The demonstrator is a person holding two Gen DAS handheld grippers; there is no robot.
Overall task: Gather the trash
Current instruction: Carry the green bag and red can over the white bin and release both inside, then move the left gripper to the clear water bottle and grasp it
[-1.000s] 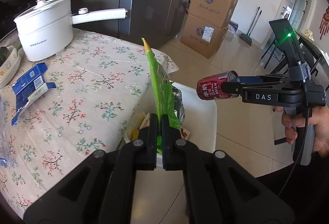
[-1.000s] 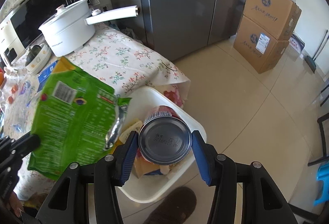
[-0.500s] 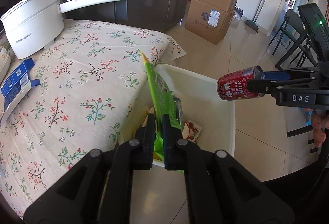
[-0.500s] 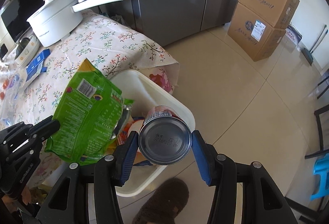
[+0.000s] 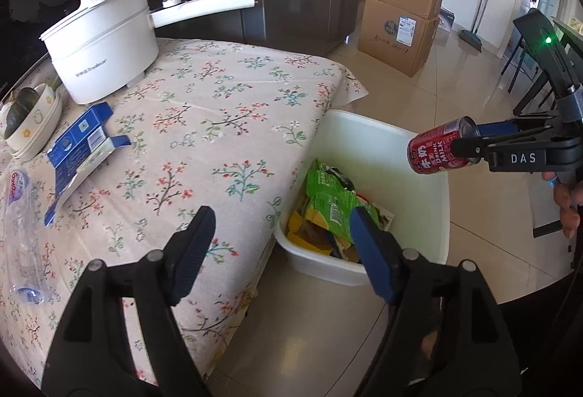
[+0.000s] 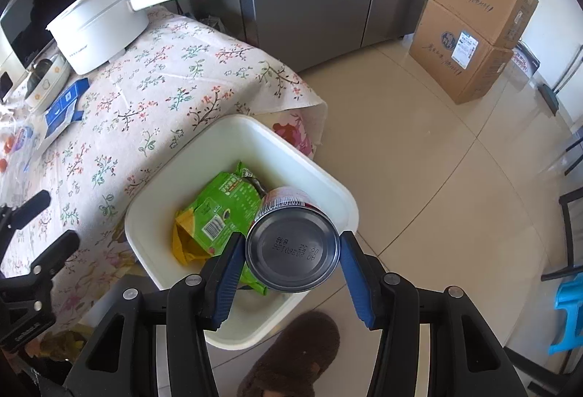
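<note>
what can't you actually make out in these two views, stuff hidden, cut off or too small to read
- Lower trash in the white bin: both views, covered by the green wrapper.
- Red can label: right wrist view shows mostly its base, held in the right gripper.
- Clear bottle: left wrist view, cut by the frame edge.
- Blue carton print: too small in both.
- Left gripper: open, nothing between its jaws.

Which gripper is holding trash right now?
The right gripper, shut on the red milk can above the white bin. The left gripper is open and empty; its green wrapper lies in the bin.
</note>
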